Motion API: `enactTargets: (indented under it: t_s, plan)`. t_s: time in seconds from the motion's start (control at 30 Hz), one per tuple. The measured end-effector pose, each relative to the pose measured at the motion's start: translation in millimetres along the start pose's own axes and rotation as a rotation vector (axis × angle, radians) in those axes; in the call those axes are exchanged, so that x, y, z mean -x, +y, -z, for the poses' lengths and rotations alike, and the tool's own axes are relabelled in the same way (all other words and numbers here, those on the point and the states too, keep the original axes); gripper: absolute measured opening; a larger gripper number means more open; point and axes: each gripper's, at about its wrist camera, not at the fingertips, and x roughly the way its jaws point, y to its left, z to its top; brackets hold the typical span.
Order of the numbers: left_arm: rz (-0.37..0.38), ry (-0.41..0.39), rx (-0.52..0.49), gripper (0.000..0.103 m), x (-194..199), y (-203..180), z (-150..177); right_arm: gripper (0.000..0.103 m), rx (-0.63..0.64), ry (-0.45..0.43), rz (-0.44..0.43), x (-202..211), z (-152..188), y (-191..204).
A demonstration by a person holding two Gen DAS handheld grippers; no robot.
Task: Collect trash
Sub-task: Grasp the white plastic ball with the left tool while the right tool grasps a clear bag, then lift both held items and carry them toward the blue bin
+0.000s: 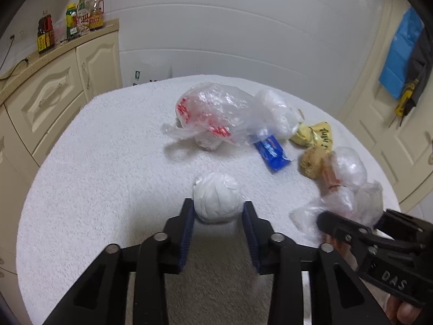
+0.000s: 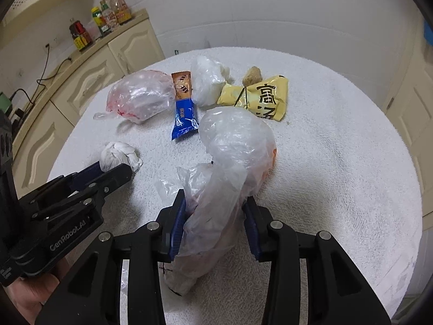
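A white crumpled paper ball (image 1: 216,200) lies on the white towelled table (image 1: 94,162). It sits between the blue pads of my left gripper (image 1: 217,211), which stand right at its sides without squeezing it. In the right wrist view the ball (image 2: 116,155) shows at the left gripper's (image 2: 108,169) tips. My right gripper (image 2: 213,216) is shut on a crumpled clear plastic bag (image 2: 232,140) that bulges up ahead of the fingers. In the left wrist view this bag (image 1: 346,173) and the right gripper (image 1: 351,216) are at the right.
More trash lies further back: a clear bag with red print (image 1: 216,111), a blue wrapper (image 1: 272,151), a yellow packet (image 2: 259,97), a brown lump (image 2: 251,75) and another clear bag (image 2: 208,78). Cream cabinets with bottles (image 1: 73,21) stand left, a door (image 1: 392,135) right.
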Motion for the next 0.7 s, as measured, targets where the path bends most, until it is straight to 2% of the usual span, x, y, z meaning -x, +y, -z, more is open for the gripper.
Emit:
enactTargets:
  t_s: [0.07, 0.13, 0.17, 0.33, 0.53, 0.7]
  plan:
    - [-0.007, -0.006, -0.005, 0.046, 10, -23, 8, 0.038, -0.011, -0.016, -0.009, 1, 3, -2]
    - [0.001, -0.006, -0.004, 0.041, 7, -24, 6, 0.036, -0.023, -0.025, -0.026, 2, 5, -4]
    - [0.013, -0.004, -0.001, 0.029, 6, -23, 4, 0.034, -0.027, -0.027, -0.038, 3, 5, -5]
    - [0.028, -0.007, -0.004, 0.029, 18, -26, 9, 0.031, -0.050, -0.044, -0.086, 14, 14, -15]
    - [0.047, -0.053, -0.020, 0.029, 53, -41, 21, 0.031, -0.092, -0.067, -0.135, 36, 28, -34]
    - [0.070, -0.098, -0.062, 0.029, 81, -63, 24, 0.030, -0.128, -0.123, -0.153, 66, 37, -55]
